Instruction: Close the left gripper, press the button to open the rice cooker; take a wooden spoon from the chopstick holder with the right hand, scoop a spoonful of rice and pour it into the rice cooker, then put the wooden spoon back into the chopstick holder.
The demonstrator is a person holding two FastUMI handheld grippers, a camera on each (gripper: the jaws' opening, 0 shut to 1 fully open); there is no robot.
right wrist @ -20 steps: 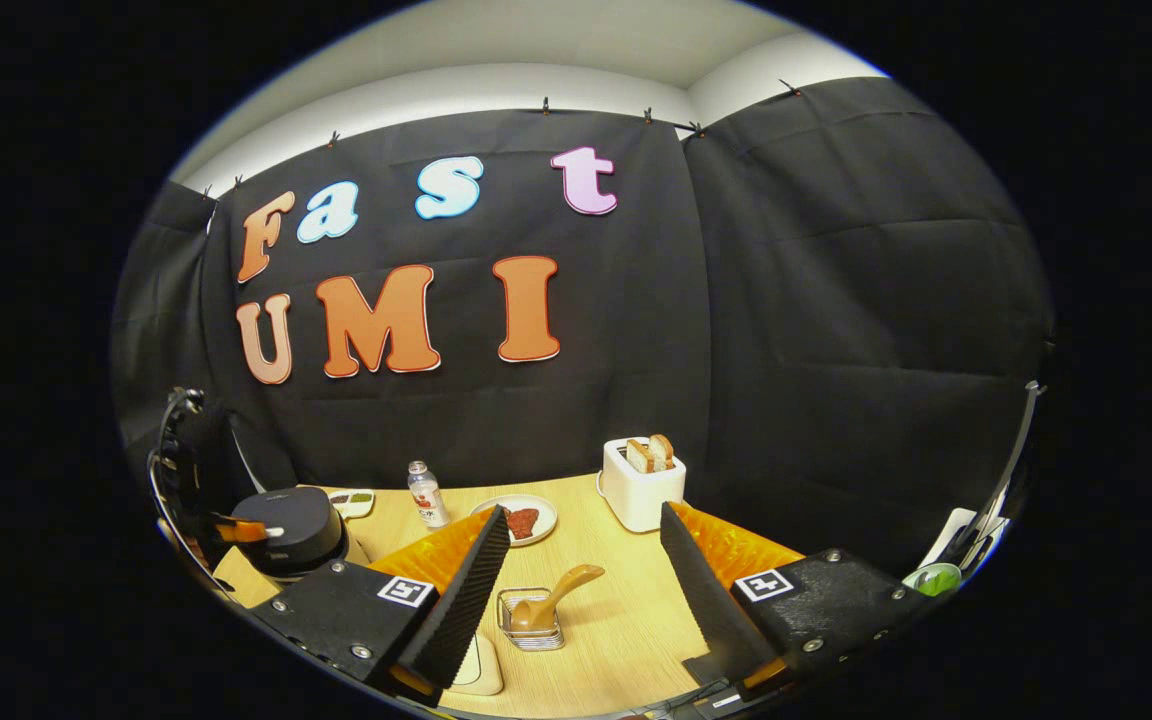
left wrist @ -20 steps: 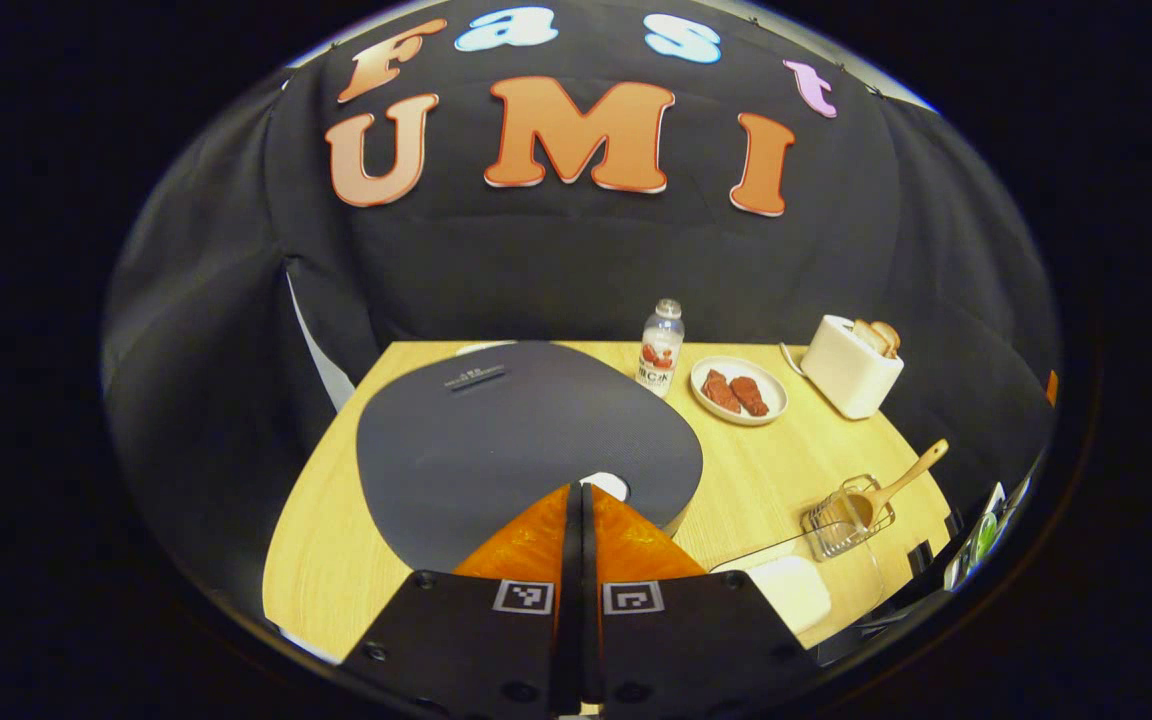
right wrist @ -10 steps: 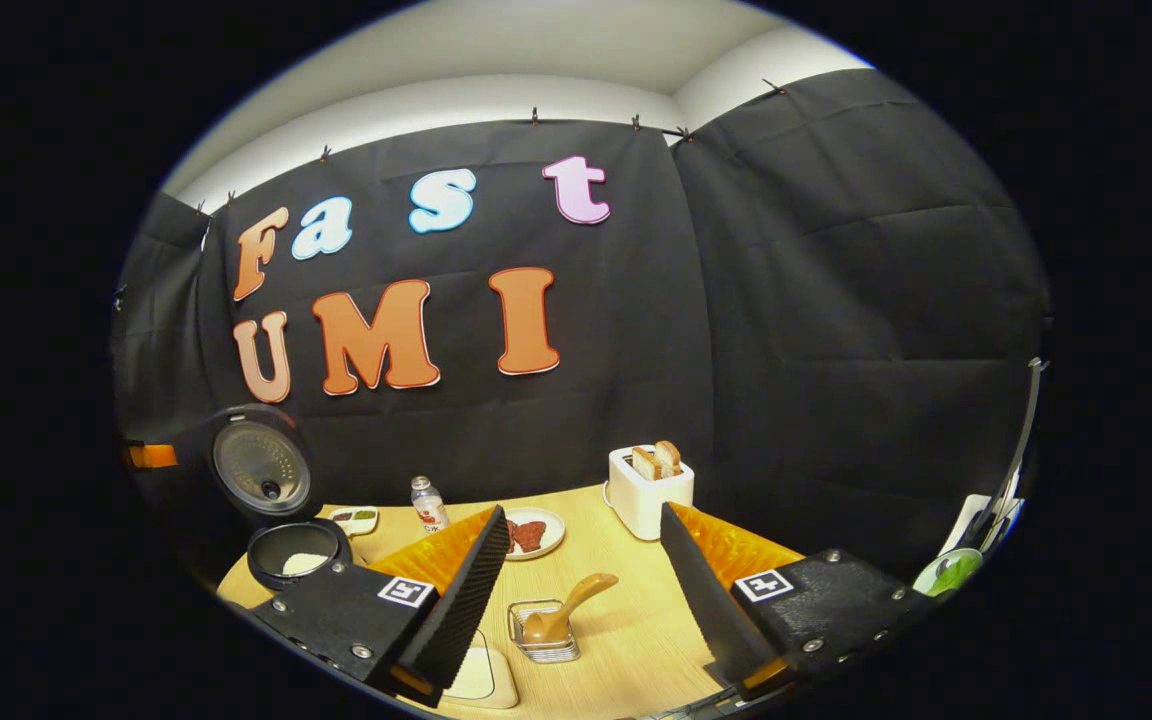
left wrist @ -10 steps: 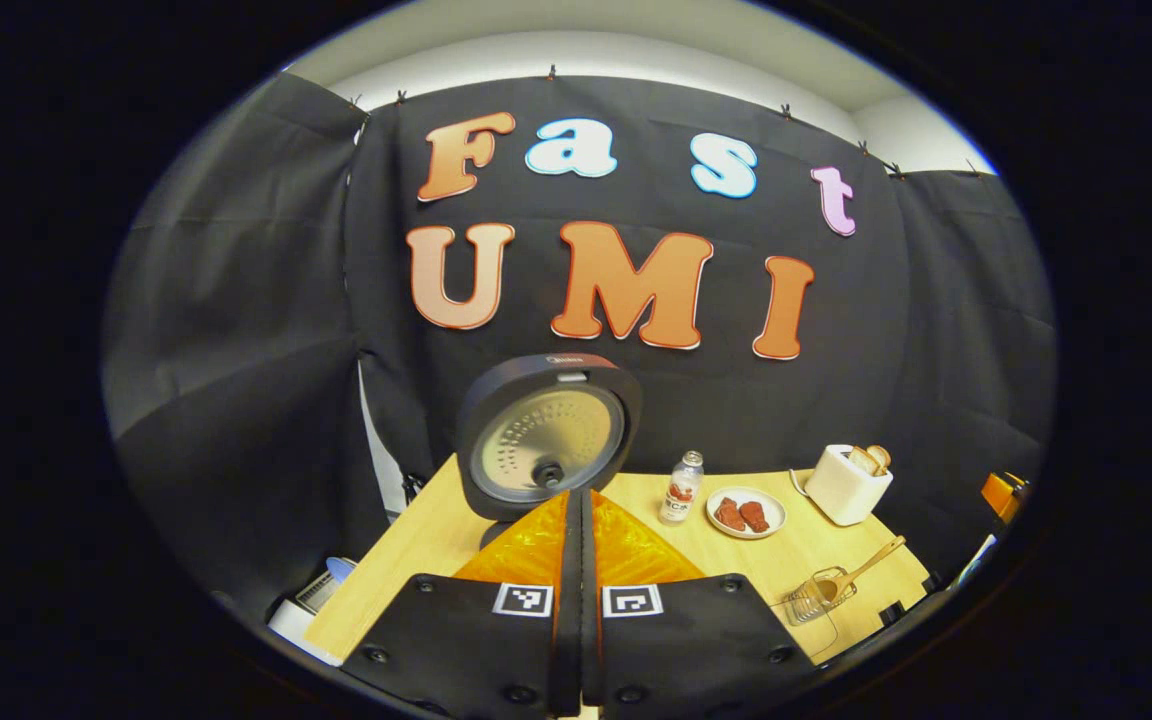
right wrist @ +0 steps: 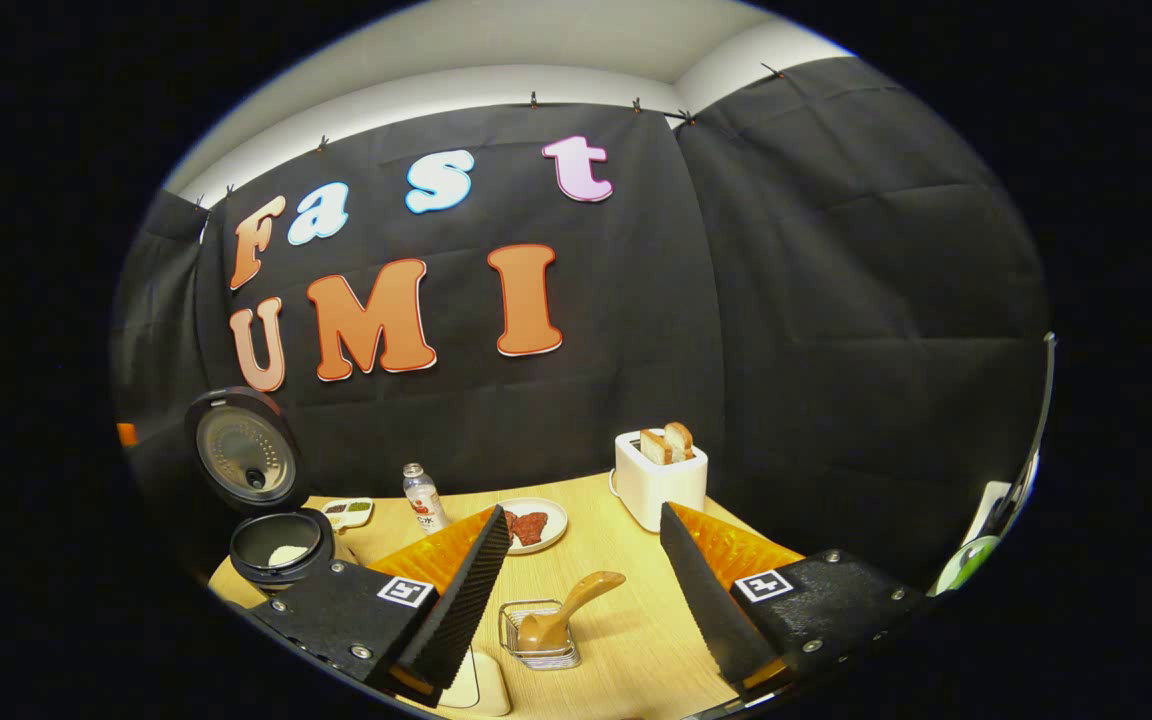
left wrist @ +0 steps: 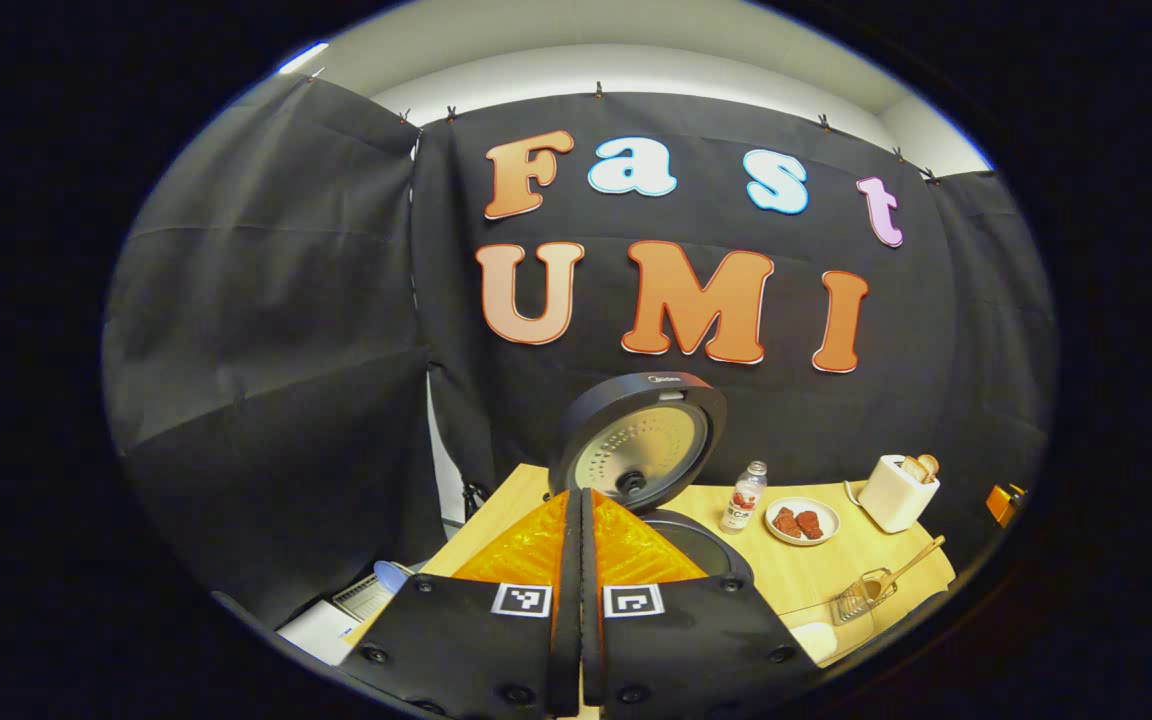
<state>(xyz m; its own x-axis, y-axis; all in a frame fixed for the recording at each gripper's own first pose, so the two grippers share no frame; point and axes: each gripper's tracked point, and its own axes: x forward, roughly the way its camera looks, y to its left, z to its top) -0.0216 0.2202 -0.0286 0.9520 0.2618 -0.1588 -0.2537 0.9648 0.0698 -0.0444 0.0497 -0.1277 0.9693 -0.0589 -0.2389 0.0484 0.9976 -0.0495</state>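
The rice cooker [right wrist: 281, 545] sits on the wooden table [right wrist: 626, 640], at the far left w/ its lid [right wrist: 241, 450] standing straight up. Some white rice lies in the bottom of its pot. In the left gripper view the same lid [left wrist: 641, 445] stands up right behind the left gripper [left wrist: 581, 495], and the pot's dark rim [left wrist: 706, 545] peeks out just beside the fingers.

The left gripper's two fingers are pressed flat together w/ nothing between them. They are above the table, near the cooker but not touching it.

The wooden spoon [right wrist: 561, 610] stands tilted in the chopstick holder [right wrist: 539, 630], a small wire basket. Its scoop end is down in the basket & its handle leans up to the right. The holder is well to the right of the cooker. It sits between the two fingers of the right gripper [right wrist: 584, 525] in that view, but farther off. The right gripper's fingers are spread wide apart & hold nothing.

A small drink bottle [right wrist: 423, 497] stands just right of the cooker. Next comes a white plate [right wrist: 548, 512] w/ reddish food. Past that is a white toaster [right wrist: 661, 480] w/ two slices of bread sticking out the top. A little dish [right wrist: 346, 512] w/ two parts sits between the cooker & the bottle. A pale flat thing [right wrist: 476, 685] lies at the near table edge, by the right gripper's left finger; can't tell what it is.
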